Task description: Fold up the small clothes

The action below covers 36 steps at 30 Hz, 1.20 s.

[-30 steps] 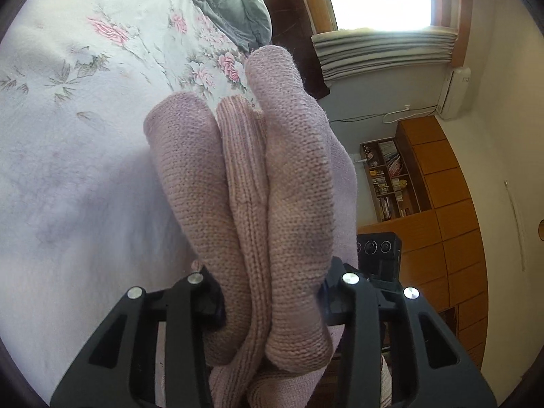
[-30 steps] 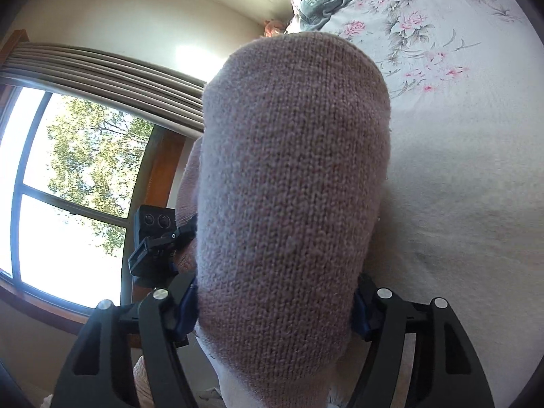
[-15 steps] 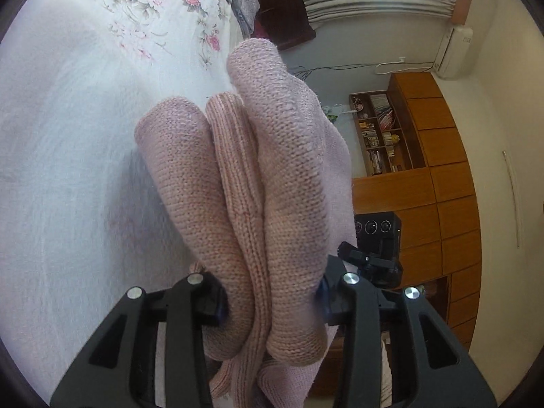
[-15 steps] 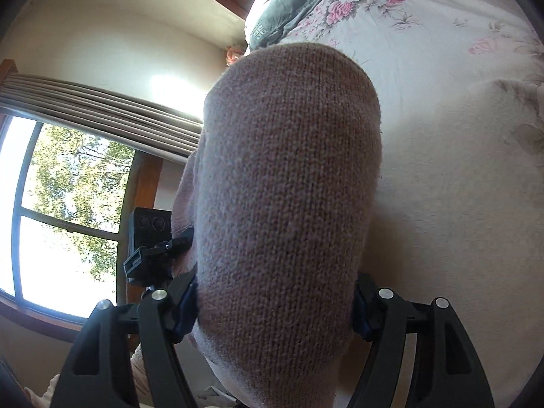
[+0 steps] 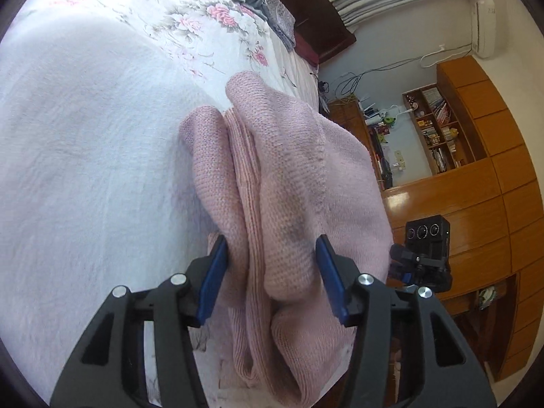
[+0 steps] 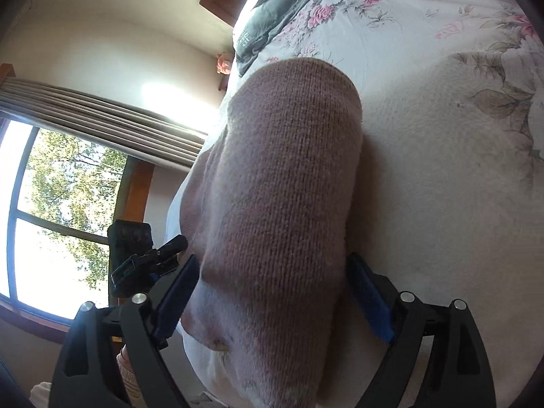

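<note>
Left gripper (image 5: 272,261): you have its blue pads (image 5: 212,280) pressed against a bunched fold of the pink knit garment (image 5: 282,176); clenched on the fabric.
Right gripper (image 6: 272,292): you have a thick roll of the same pink knit garment (image 6: 282,204) between its blue pads (image 6: 370,302); the fabric fills the whole gap, so the fingers are grasping it.
Garment position: it hangs between your two grippers, lifted over the bed; whether its lower edge touches the cover cannot be told.
Surface: a bed with a white textured cover (image 5: 85,170) lies directly beneath and beside the garment.
Farther surface: a floral sheet (image 5: 190,23) with pink blooms continues toward the head of the bed.
Far end of bed: a grey quilt (image 6: 272,10) lies crumpled there, by a dark wooden headboard (image 5: 323,17).
Left view only: orange-brown wooden cabinets (image 5: 493,170), an open bookshelf (image 5: 438,129) with books, loose cables on a grey wall, a wall air-conditioner (image 5: 484,23), rolled grey blinds.
Right view only: a bright window (image 6: 57,210) with green trees outside, gathered curtains (image 6: 102,115) above it, a cream wall.
Cross-view: each view shows the other gripper's black camera block (image 5: 428,251) beside the garment.
</note>
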Each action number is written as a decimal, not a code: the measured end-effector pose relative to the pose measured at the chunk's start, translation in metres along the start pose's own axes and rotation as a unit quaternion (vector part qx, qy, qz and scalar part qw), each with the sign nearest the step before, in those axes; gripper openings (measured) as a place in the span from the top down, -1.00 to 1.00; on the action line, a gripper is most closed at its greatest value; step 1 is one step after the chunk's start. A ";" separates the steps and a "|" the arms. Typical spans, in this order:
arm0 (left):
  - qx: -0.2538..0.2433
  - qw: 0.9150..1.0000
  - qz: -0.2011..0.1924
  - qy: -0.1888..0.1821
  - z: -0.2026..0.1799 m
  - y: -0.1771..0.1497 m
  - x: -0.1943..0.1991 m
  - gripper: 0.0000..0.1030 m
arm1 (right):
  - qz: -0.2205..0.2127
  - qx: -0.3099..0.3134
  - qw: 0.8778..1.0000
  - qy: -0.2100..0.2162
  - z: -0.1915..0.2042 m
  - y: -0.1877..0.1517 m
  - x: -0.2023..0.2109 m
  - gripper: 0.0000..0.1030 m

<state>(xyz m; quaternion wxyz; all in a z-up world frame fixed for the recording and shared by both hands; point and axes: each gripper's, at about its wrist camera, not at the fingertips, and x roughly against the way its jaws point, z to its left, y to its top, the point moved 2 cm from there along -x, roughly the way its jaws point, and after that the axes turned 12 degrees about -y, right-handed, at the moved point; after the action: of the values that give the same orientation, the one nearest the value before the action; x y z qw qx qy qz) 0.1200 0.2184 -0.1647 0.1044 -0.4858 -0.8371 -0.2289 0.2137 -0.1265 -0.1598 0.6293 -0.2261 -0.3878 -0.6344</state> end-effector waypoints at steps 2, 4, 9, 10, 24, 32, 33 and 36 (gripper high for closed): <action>-0.019 1.000 -0.007 0.005 -0.011 -0.011 0.018 -0.02 | 0.003 -0.001 1.000 -0.007 -0.003 -0.018 0.007 -0.73; -0.023 1.000 -0.014 -0.002 -0.023 -0.026 0.030 -0.09 | 0.004 -0.001 1.000 -0.019 -0.007 -0.039 0.012 -0.73; -0.033 0.999 -0.004 0.019 -0.034 -0.059 0.028 -0.12 | -0.005 -0.024 1.000 0.002 -0.014 -0.064 0.015 -0.74; -0.037 0.999 -0.002 0.024 -0.036 -0.063 0.024 -0.12 | -0.007 -0.025 1.000 0.006 -0.013 -0.067 0.015 -0.73; -0.032 0.990 0.040 0.132 -0.014 -0.079 -0.013 0.01 | 0.000 -0.008 0.997 -0.078 -0.004 -0.086 0.015 0.52; -0.033 0.989 0.024 0.142 -0.017 -0.084 0.005 -0.06 | -0.031 0.025 0.991 -0.126 0.018 -0.083 0.020 0.01; -0.036 0.988 0.017 0.147 -0.020 -0.084 0.010 -0.07 | -0.038 0.040 0.988 -0.144 0.022 -0.090 0.025 -0.13; -0.057 0.984 0.001 0.170 -0.033 -0.089 0.025 -0.18 | -0.059 0.077 0.974 -0.203 0.043 -0.100 0.031 -0.48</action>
<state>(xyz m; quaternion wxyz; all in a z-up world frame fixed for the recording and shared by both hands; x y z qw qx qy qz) 0.0293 0.1841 -0.1509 0.2176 -0.4458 -0.7921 -0.3556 0.1040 -0.1218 -0.1307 0.5141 -0.2778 -0.5675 -0.5801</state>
